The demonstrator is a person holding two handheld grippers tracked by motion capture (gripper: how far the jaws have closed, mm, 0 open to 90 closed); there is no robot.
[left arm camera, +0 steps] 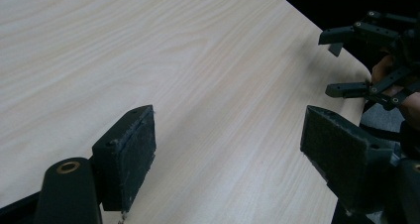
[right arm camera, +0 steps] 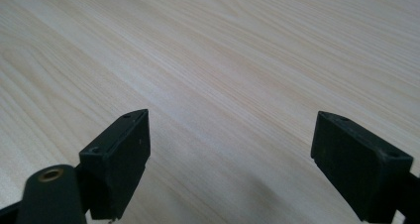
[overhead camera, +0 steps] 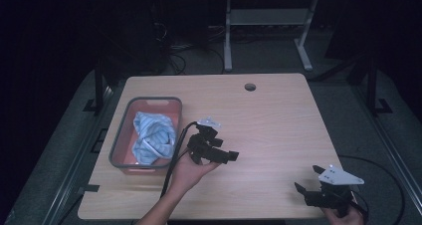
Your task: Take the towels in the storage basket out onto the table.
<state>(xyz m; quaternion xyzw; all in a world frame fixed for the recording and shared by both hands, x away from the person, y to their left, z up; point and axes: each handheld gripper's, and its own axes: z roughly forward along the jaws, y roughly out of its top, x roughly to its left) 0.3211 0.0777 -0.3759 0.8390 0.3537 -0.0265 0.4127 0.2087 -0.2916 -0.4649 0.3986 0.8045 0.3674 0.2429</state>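
A pale wood-grain rectangular surface is filling the middle of the high view, with a small round cable hole near its far edge.

A grey rectangular plastic bin with a reddish inside is sitting on the left part of the surface. A crumpled light blue striped cloth is lying inside the bin, bunched toward its near right corner and touching the right wall.

The left gripper is hovering just beside the bin's right wall, held in the person's left hand, pointing to the right across the bare wood. Its cable is trailing down past the bin's near corner. In the left gripper view the left gripper is showing its fingers spread wide and released, nothing between them, bare wood beneath.

The right gripper is sitting near the near right corner of the surface, well apart from the bin and cloth, held in the person's right hand, with the grey three-cornered plate on top. In the right gripper view the right gripper is likewise showing its fingers released and wide apart, empty, over bare wood. The left gripper view is also catching the right gripper farther off at the surface's edge, spread.
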